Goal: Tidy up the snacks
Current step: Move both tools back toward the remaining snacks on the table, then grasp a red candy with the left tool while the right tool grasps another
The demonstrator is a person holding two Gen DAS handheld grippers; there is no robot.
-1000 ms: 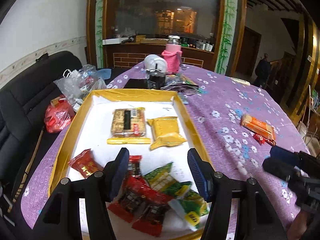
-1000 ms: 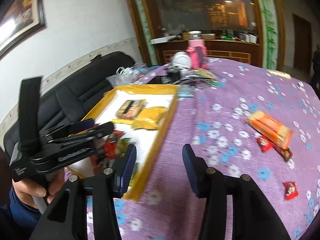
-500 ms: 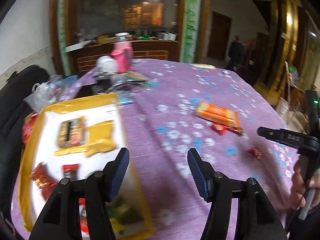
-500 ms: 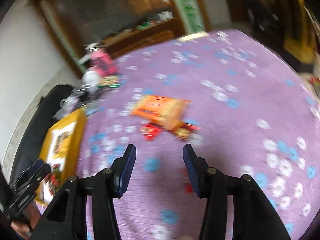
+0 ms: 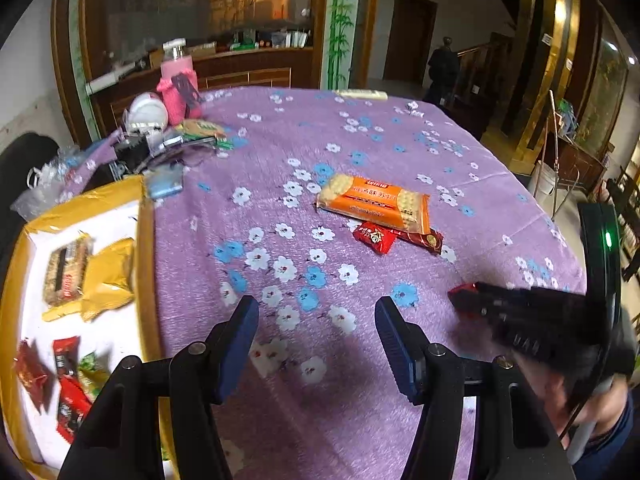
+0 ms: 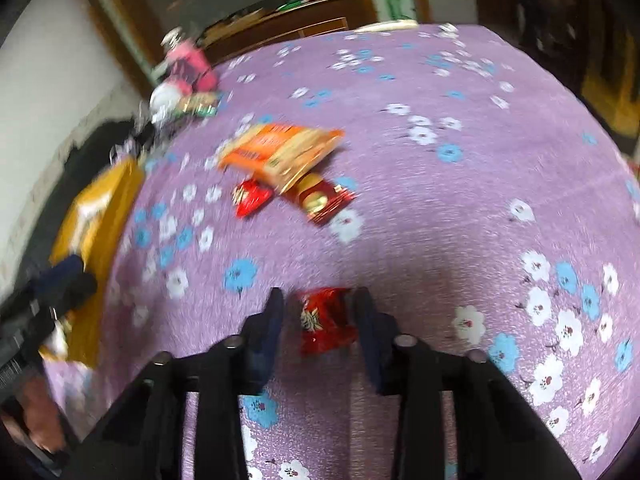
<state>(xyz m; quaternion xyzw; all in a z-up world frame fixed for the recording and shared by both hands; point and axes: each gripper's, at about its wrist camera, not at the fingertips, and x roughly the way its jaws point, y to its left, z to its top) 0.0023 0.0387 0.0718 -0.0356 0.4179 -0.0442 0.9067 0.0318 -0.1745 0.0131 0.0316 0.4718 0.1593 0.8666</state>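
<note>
My right gripper (image 6: 319,304) is low over the purple tablecloth with a small red snack packet (image 6: 326,320) between its fingers; the jaws stand a little apart from it. The same packet (image 5: 464,294) shows at the gripper's tip in the left wrist view. My left gripper (image 5: 316,312) is open and empty above the cloth, right of the yellow tray (image 5: 146,264). An orange biscuit pack (image 5: 374,202) and two red packets (image 5: 374,237) lie on the cloth ahead. The tray holds several snacks.
A pink bottle (image 5: 178,76), a white round object (image 5: 147,111) and loose wrappers sit at the table's far left. Plastic bags lie beyond the tray. The table's right edge drops to the floor by wooden furniture.
Both grippers swung right, away from the tray. My right gripper came down around the lone red packet and its jaws have narrowed.
</note>
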